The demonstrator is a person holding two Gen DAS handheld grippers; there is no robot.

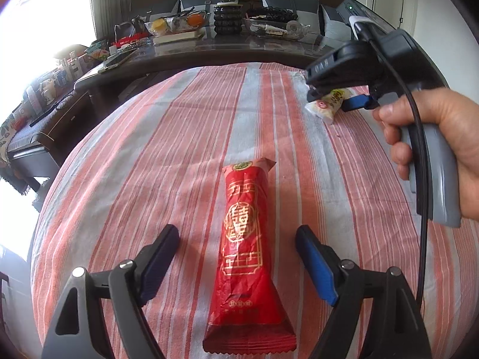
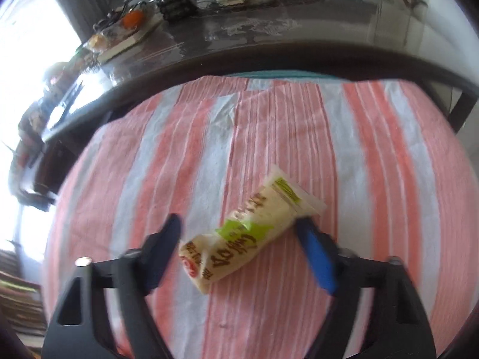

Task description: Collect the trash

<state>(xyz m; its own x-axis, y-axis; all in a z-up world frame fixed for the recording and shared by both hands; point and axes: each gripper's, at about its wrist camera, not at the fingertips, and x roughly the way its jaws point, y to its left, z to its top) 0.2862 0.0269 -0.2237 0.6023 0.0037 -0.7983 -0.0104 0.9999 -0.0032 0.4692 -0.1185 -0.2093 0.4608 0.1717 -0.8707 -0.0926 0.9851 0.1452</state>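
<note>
Red wrapper [image 1: 244, 257] cut off, pale wrapper [image 2: 245, 233] – blurred

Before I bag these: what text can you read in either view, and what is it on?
"囍": gold, inside a round emblem on the red wrapper.
The other gold characters above and below that emblem, and the small print at the wrapper's near end, are too small to read.
The white wrapper has brown characters, a green band and a round red logo, all too blurred to read.
Nothing else legible.
</note>
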